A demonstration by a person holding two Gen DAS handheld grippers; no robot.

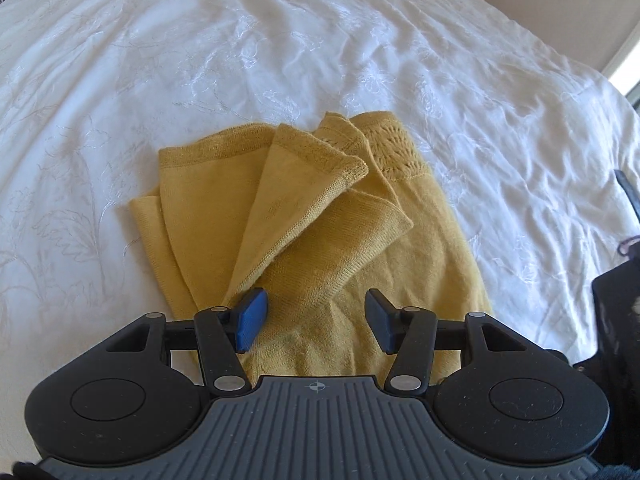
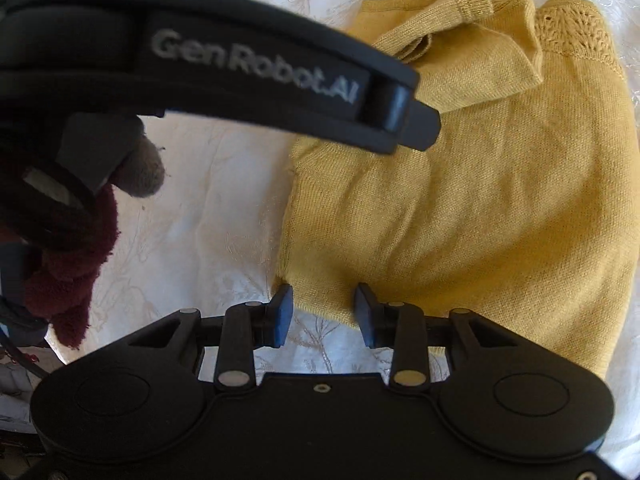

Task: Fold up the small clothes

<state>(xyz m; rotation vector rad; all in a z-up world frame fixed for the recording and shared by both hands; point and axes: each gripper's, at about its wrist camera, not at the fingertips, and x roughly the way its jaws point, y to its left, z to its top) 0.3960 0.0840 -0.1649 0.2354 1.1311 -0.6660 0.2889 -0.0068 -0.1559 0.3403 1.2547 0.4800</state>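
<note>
A mustard-yellow knit garment (image 1: pixel 320 216) lies partly folded on the white bed cover (image 1: pixel 200 60), its sleeves laid across its middle and a lacy band at the far end. My left gripper (image 1: pixel 316 320) hovers open over the garment's near part, with nothing pinched between its blue pads. In the right wrist view the same garment (image 2: pixel 500 200) fills the right side. My right gripper (image 2: pixel 324 314) stands open at its near left corner; the hem edge lies between the fingertips, and the pads stand apart from it.
The left gripper's black body (image 2: pixel 240 64) crosses the top of the right wrist view, held by a hand in a dark red sleeve (image 2: pixel 68 264). The right gripper's body (image 1: pixel 616 304) shows at the right edge of the left view. Embroidered white cover surrounds the garment.
</note>
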